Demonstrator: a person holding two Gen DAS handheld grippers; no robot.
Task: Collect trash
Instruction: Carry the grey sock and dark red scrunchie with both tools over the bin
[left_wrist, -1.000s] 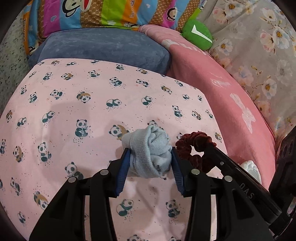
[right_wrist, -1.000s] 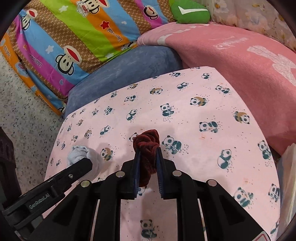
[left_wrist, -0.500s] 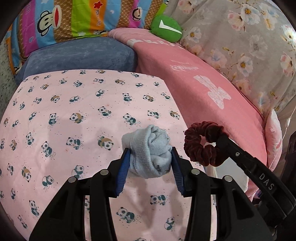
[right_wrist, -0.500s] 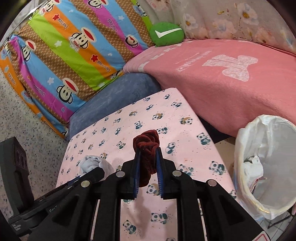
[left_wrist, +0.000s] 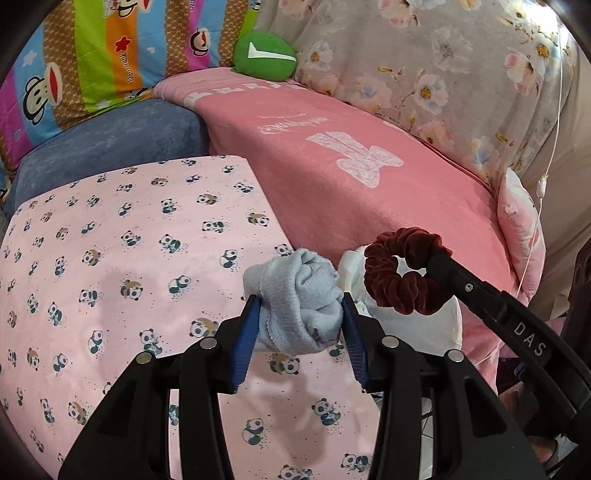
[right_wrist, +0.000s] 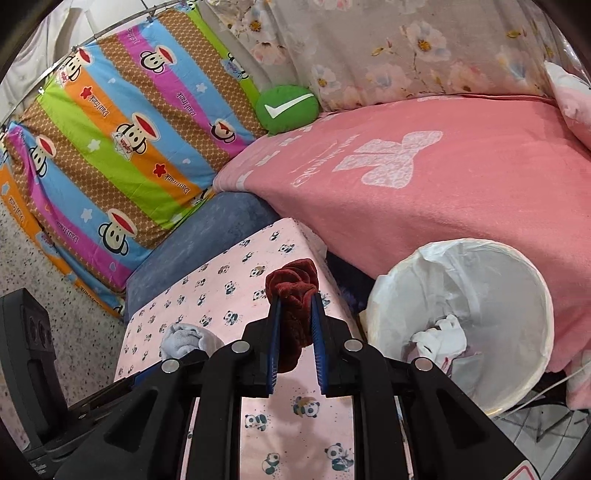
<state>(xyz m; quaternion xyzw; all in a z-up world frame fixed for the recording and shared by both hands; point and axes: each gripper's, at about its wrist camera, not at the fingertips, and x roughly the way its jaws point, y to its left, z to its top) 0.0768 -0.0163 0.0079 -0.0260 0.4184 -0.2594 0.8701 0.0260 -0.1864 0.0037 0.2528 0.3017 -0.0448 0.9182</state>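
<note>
The left hand-held gripper (left_wrist: 301, 325) is clamped about halfway shut on a rolled grey sock (left_wrist: 295, 302), the blue pads pressing into its two sides, and the bundle hangs above the panda-print surface (left_wrist: 110, 266) near its right edge. The right hand-held gripper (right_wrist: 294, 332) is pinched nearly closed on a dark red scrunchie (right_wrist: 291, 295), which bulges up past the tips just left of the white-lined bin (right_wrist: 517, 295). Both things look light and soft — they squash under the pads rather than resist, and neither seems fragile or slippery. The sock is held across the fat middle of the roll, which I judge the safest place, since a loose end could unroll and slide out. The scrunchie is gripped through one side of its ring; in the left view the rest of the loop stands free above the jaw tips, so it may cling to the pad when let go. Inside the bin lies some crumpled white stuff (right_wrist: 441, 334) — paper or cloth, I cannot tell. The bin's near rim is partly cut off by the gripper body, and in the left view only a scrap of its white liner shows behind the sock. The hands holding the grippers are out of sight.
</note>
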